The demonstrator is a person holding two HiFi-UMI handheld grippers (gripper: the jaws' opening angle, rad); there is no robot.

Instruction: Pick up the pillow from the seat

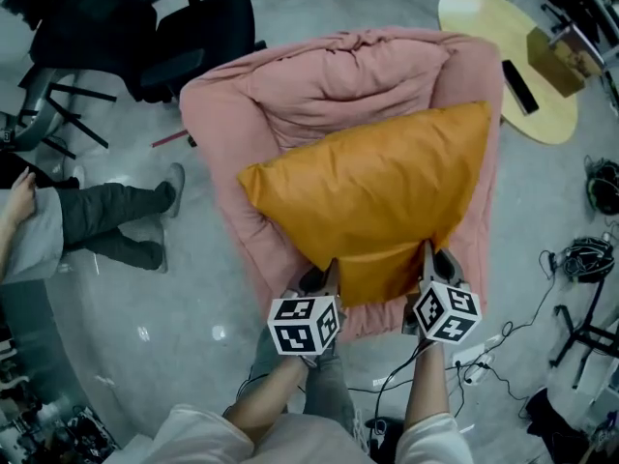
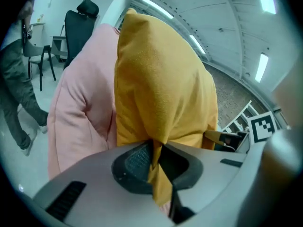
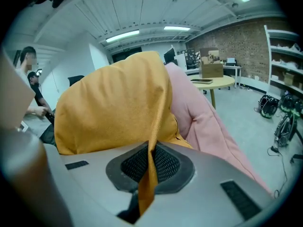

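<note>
An orange-yellow pillow [image 1: 377,196] lies on a pink padded seat [image 1: 290,100]. My left gripper [image 1: 332,271] is shut on the pillow's near edge, left of its near corner. My right gripper [image 1: 424,254] is shut on the same edge further right. In the left gripper view the pillow [image 2: 161,84] rises above the jaws, with a fold of its fabric pinched between the dark pads [image 2: 135,162]. The right gripper view shows the pillow [image 3: 113,110] likewise, a strip of cloth clamped between the ribbed pads [image 3: 165,164]. The pink seat [image 3: 203,119] shows behind it.
A person in grey trousers [image 1: 116,220] stands at the left. A black office chair [image 1: 184,42] is behind the seat's left. A round yellow table [image 1: 508,51] with a box stands at back right. Cables [image 1: 484,356] lie on the floor at right.
</note>
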